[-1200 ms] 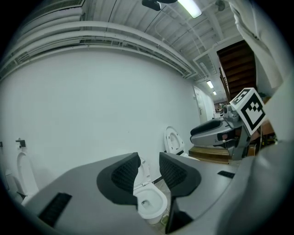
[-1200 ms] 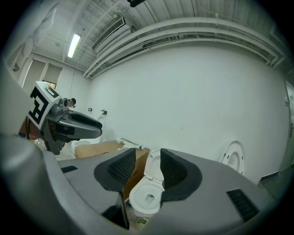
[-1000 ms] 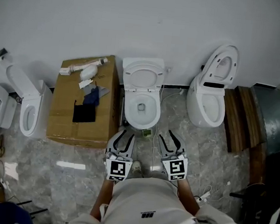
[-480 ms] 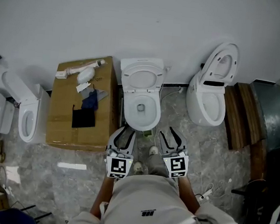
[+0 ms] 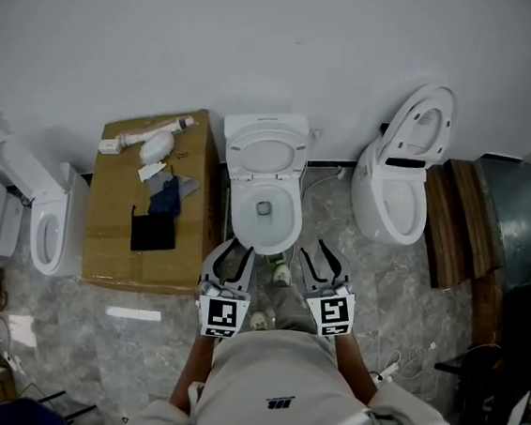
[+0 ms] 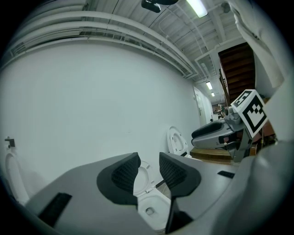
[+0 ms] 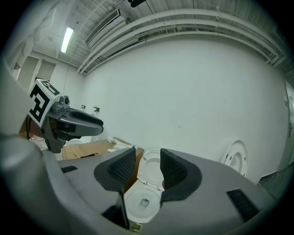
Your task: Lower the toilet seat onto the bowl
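Note:
A white toilet stands against the wall, its bowl [image 5: 263,218] open and its seat [image 5: 267,150] raised upright against the tank. My left gripper [image 5: 236,248] sits just short of the bowl's front left, and my right gripper [image 5: 315,252] just short of its front right. Both are open, touch nothing and have nothing between their pads. In the left gripper view the seat [image 6: 144,173] and bowl [image 6: 154,209] show through the gap of the left gripper [image 6: 148,166]. The right gripper [image 7: 148,168] frames the seat [image 7: 149,170] and bowl [image 7: 141,200] the same way.
A cardboard box [image 5: 113,229] with loose parts on top stands left of the toilet. A second toilet [image 5: 395,187] with its lid up is on the right, with wooden planks [image 5: 454,227] beyond. More toilets [image 5: 43,217] line the left wall. Cables [image 5: 317,189] lie on the floor.
Both grippers have moved forward toward the toilet, side by side, and now sit closer to the bowl's front rim. Their jaws have kept the same gap.

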Demonstrator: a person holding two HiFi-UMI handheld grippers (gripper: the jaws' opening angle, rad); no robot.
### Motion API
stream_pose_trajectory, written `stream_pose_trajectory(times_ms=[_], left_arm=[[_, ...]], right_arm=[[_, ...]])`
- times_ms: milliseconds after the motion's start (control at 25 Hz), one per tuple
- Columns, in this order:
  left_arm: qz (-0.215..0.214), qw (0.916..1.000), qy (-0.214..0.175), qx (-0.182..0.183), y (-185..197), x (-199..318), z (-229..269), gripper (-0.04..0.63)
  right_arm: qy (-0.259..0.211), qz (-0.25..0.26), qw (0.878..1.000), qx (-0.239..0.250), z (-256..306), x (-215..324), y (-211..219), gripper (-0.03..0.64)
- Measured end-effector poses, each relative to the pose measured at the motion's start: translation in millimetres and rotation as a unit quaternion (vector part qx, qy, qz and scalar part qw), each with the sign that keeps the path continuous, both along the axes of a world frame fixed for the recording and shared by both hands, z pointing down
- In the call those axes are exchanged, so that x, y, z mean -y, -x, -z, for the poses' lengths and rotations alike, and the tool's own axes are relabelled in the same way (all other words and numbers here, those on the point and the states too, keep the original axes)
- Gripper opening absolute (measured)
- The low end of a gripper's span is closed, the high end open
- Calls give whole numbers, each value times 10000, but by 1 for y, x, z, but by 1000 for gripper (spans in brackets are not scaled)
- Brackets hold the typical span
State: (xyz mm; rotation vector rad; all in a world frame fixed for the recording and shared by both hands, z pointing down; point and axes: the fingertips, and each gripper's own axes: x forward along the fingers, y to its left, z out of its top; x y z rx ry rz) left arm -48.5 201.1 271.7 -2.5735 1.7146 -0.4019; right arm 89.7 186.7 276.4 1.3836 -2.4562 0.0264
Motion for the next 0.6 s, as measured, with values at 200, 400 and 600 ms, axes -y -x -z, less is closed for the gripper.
stream_pose_trajectory(times_ms=[200, 400, 600], left_arm=[[43, 10000, 10, -5, -6, 35, -2, 155], [159, 9998, 70, -5, -11, 73, -4, 155], [331, 9994, 123, 2, -15, 114, -3, 153]], right_arm=[[54, 49, 10000, 10, -5, 37, -5, 170], [118, 183, 9998, -3, -6, 77, -9, 170], [186, 335, 9993, 1, -6, 122, -13, 170]])
